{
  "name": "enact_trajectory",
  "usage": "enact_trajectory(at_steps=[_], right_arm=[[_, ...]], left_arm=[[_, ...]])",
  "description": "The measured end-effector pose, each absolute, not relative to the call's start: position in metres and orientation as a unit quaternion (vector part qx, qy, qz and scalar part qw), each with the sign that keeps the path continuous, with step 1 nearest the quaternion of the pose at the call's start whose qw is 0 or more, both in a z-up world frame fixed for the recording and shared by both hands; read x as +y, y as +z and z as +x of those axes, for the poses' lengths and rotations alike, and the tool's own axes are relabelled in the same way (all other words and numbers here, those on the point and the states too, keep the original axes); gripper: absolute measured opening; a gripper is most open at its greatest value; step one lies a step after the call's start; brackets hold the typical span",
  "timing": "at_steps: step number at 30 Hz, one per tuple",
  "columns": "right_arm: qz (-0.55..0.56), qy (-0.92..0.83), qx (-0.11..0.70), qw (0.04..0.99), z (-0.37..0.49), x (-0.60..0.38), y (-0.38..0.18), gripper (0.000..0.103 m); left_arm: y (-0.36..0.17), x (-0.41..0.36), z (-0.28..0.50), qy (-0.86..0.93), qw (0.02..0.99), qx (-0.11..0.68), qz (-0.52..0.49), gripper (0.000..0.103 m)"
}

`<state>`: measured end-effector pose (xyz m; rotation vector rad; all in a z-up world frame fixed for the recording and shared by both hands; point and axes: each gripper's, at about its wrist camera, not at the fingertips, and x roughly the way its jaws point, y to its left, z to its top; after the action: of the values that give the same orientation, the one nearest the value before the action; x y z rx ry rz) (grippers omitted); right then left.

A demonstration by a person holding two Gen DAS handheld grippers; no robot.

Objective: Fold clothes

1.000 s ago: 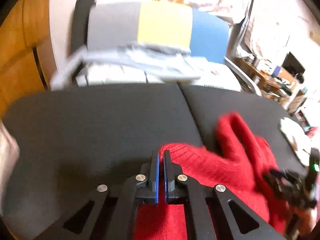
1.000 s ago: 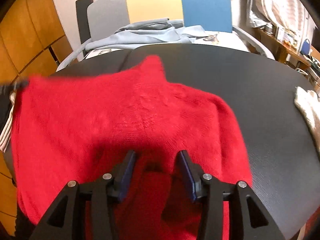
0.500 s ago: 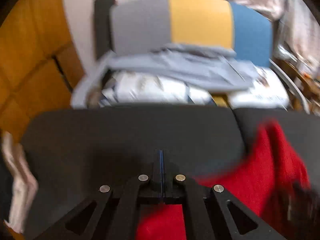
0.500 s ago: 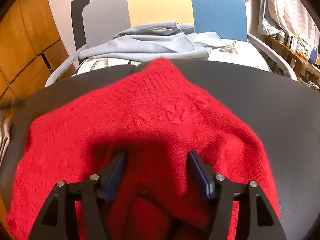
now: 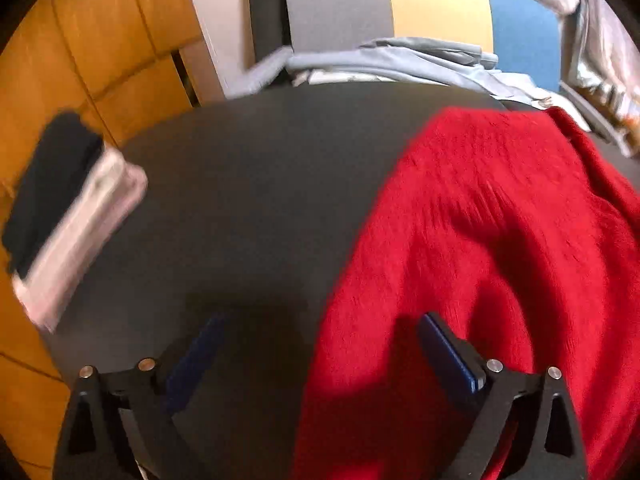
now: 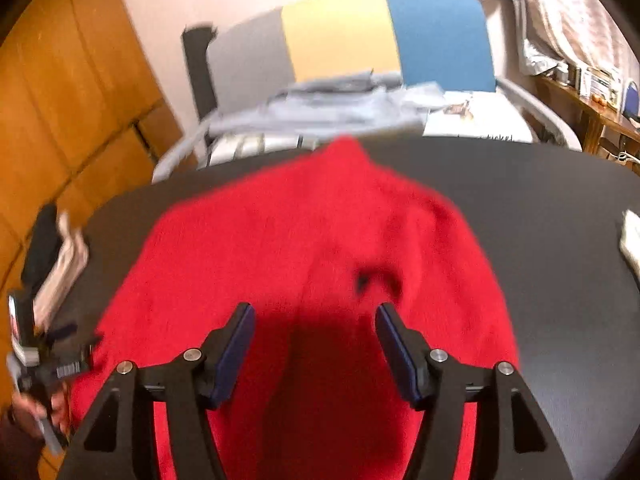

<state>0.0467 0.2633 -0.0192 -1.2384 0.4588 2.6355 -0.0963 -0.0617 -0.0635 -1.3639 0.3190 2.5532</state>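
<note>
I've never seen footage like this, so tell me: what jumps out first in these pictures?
The bright red sweater spread over the dark table grabs the eye first. Close to each camera, a black claw with blue pads gapes open: the right claw over the sweater, the left claw at its edge. Behind the table stands a grey, yellow and blue chair.
</note>
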Motion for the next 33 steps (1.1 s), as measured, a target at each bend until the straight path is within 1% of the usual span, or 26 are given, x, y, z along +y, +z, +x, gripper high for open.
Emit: enact_trajectory(at_steps=[1,3,4,5,6,7,8,9,12,14,17,19,20,21,22,24,25,27,29,30,31,33], right_arm=[[-0.429,0.886,0.144,0.102,0.053,0.254,-0.026,0.064],[-0.451,0.877,0.127,0.107,0.059,0.242,-0.041,0.064],[-0.462,0.872,0.118,0.11,0.059,0.238,-0.049,0.064],[-0.462,0.872,0.114,0.113,0.06,0.236,-0.055,0.064],[-0.455,0.876,0.112,0.116,0.061,0.235,-0.059,0.066],[-0.448,0.879,0.11,0.119,0.062,0.234,-0.064,0.066],[-0.444,0.88,0.113,0.123,0.06,0.235,-0.066,0.068],[-0.444,0.88,0.113,0.124,0.057,0.235,-0.066,0.068],[-0.441,0.882,0.109,0.126,0.046,0.236,-0.067,0.068],[-0.434,0.885,0.114,0.128,0.041,0.237,-0.069,0.07],[-0.428,0.888,0.111,0.129,0.018,0.242,-0.073,0.078],[-0.431,0.886,0.122,0.117,0.002,0.254,-0.072,0.08],[-0.429,0.887,0.138,0.103,-0.006,0.262,-0.069,0.077],[-0.418,0.888,0.165,0.096,-0.004,0.273,-0.061,0.067],[-0.401,0.89,0.197,0.093,0.004,0.284,-0.051,0.065],[-0.35,0.897,0.255,0.093,0.035,0.308,-0.031,0.065],[-0.338,0.897,0.267,0.102,0.05,0.318,-0.025,0.065],[-0.349,0.888,0.259,0.151,0.084,0.334,-0.017,0.065],[-0.376,0.875,0.243,0.184,0.111,0.343,-0.019,0.065],[-0.396,0.867,0.233,0.192,0.122,0.342,-0.023,0.065],[-0.415,0.859,0.222,0.2,0.132,0.342,-0.027,0.065],[-0.439,0.852,0.195,0.208,0.143,0.332,-0.036,0.065]], left_arm=[[-0.07,-0.062,-0.09,0.866,0.12,0.102,-0.474,0.1],[-0.075,-0.06,-0.079,0.876,0.115,0.086,-0.46,0.1],[-0.077,-0.057,-0.076,0.88,0.119,0.079,-0.454,0.095],[-0.079,-0.053,-0.074,0.88,0.13,0.074,-0.451,0.087],[-0.079,-0.047,-0.073,0.88,0.135,0.083,-0.447,0.067],[-0.078,-0.039,-0.073,0.881,0.137,0.101,-0.442,0.032],[-0.076,-0.03,-0.073,0.881,0.139,0.118,-0.437,0.013],[-0.075,-0.022,-0.073,0.881,0.141,0.136,-0.432,0.01],[-0.076,-0.002,-0.087,0.884,0.137,0.19,-0.405,0.01],[-0.08,0.006,-0.108,0.885,0.115,0.228,-0.389,0.01],[-0.084,0.01,-0.157,0.883,0.073,0.245,-0.394,0.01],[-0.087,0.011,-0.198,0.881,0.027,0.252,-0.4,0.01],[-0.09,0.014,-0.216,0.877,0.001,0.26,-0.404,0.011],[-0.09,0.013,-0.228,0.872,-0.018,0.264,-0.413,0.011],[-0.084,0.009,-0.231,0.87,-0.02,0.25,-0.425,0.011],[-0.067,0.004,-0.229,0.874,-0.007,0.204,-0.44,0.012],[-0.056,0.002,-0.221,0.88,0.001,0.186,-0.437,0.017],[-0.039,-0.001,-0.201,0.891,0.015,0.165,-0.421,0.019],[-0.03,0.0,-0.168,0.899,0.046,0.156,-0.407,0.027],[-0.029,0.002,-0.148,0.899,0.067,0.157,-0.403,0.036],[-0.028,0.007,-0.13,0.898,0.084,0.16,-0.401,0.048],[-0.032,0.02,-0.094,0.892,0.129,0.163,-0.402,0.057]])
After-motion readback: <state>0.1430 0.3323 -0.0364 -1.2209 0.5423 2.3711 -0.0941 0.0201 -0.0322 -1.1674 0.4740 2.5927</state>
